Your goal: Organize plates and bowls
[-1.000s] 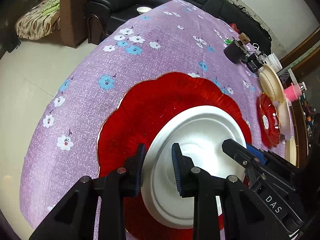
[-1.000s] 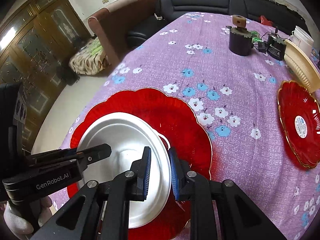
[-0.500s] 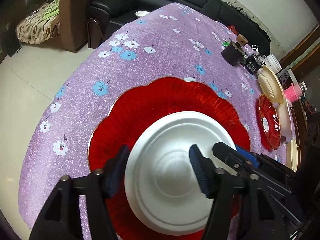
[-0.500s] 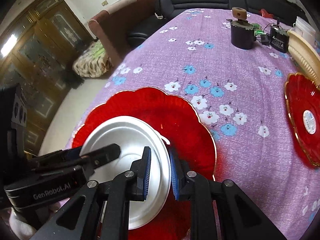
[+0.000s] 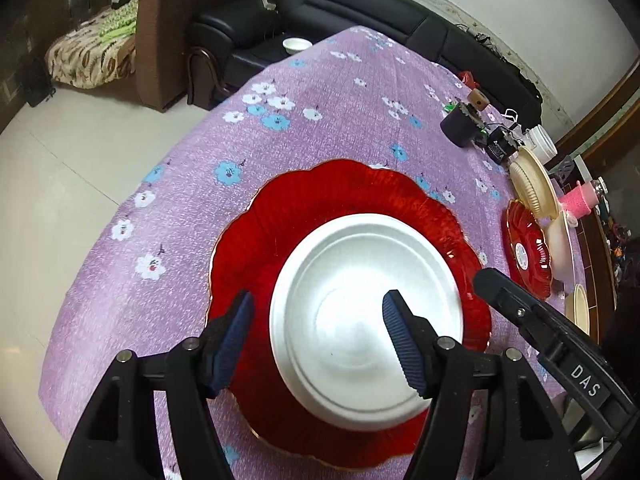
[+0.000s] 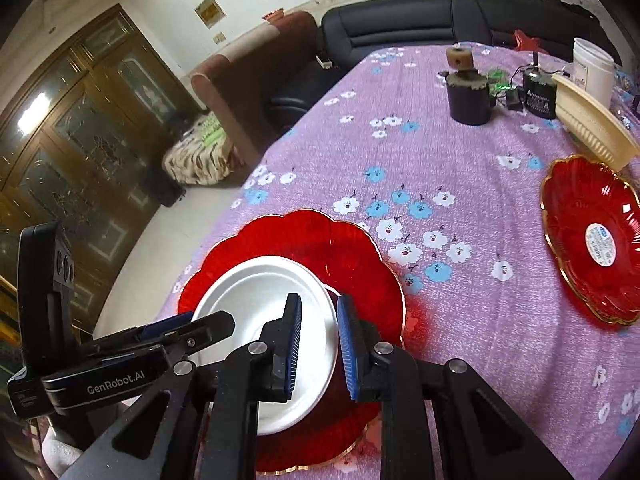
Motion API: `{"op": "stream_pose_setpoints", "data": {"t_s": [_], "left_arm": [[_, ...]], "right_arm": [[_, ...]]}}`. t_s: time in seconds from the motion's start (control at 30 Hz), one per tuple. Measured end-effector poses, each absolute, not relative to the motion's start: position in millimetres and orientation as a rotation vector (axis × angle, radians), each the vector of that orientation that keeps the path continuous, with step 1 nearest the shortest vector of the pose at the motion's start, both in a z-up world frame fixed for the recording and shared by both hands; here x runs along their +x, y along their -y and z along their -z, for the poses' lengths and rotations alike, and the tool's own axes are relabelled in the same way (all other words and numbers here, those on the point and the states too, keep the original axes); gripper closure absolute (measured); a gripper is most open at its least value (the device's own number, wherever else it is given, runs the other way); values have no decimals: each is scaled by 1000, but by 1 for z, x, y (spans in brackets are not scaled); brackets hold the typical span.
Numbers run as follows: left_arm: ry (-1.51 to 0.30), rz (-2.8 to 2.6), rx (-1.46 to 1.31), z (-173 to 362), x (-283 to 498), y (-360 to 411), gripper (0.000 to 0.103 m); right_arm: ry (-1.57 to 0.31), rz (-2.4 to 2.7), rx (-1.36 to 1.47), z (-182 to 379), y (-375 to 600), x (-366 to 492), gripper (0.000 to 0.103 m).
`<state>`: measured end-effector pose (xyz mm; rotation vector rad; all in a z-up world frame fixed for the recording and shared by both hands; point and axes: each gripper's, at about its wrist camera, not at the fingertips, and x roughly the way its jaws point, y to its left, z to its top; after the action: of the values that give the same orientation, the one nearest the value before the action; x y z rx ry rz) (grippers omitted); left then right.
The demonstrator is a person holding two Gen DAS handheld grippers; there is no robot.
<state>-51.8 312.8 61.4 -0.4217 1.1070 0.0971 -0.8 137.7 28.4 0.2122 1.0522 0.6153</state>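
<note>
Across the near end of the purple floral tablecloth [image 5: 320,92] I am seeing the large red scalloped plate [image 5: 320,200] lying flat, and the white plate [image 5: 360,264] is sitting upside down on it, toward its near right side. My left gripper [image 5: 316,340] is hanging over that white plate with its fingers spread wide, one blue pad over the red rim, the other over the white dome, gripping nothing. My right gripper [image 6: 318,346] is reaching in at the white plate's right edge, its fingers a narrow gap apart with the rim [image 6: 330,320] running between them; I cannot tell whether the pads are touching it. Far right, a smaller red plate [image 6: 592,236] is lying beside a cream plate [image 6: 592,120].
</note>
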Motion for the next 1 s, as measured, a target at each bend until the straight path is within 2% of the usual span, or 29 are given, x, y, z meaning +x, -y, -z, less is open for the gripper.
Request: {"op": "stream_pose_setpoints", "data": {"t_s": [0.13,0.37,0.63,1.0], "left_arm": [[-1090,-69,-406,-74,-56,-301,33],[-1060,13,-387,-95,-52,-266,30],[-1112,106,-358,-94,-25,-210,30],[-1162,126,-302,-82,60,-138,30]], "right_arm": [[-1041,-623,265,-32,-116,-8,75],[-982,-528,352,-34,-42,-17,74],[-880,-207,421,-28,67,3,71],[-921,-26,557,11,120,40,65]]}}
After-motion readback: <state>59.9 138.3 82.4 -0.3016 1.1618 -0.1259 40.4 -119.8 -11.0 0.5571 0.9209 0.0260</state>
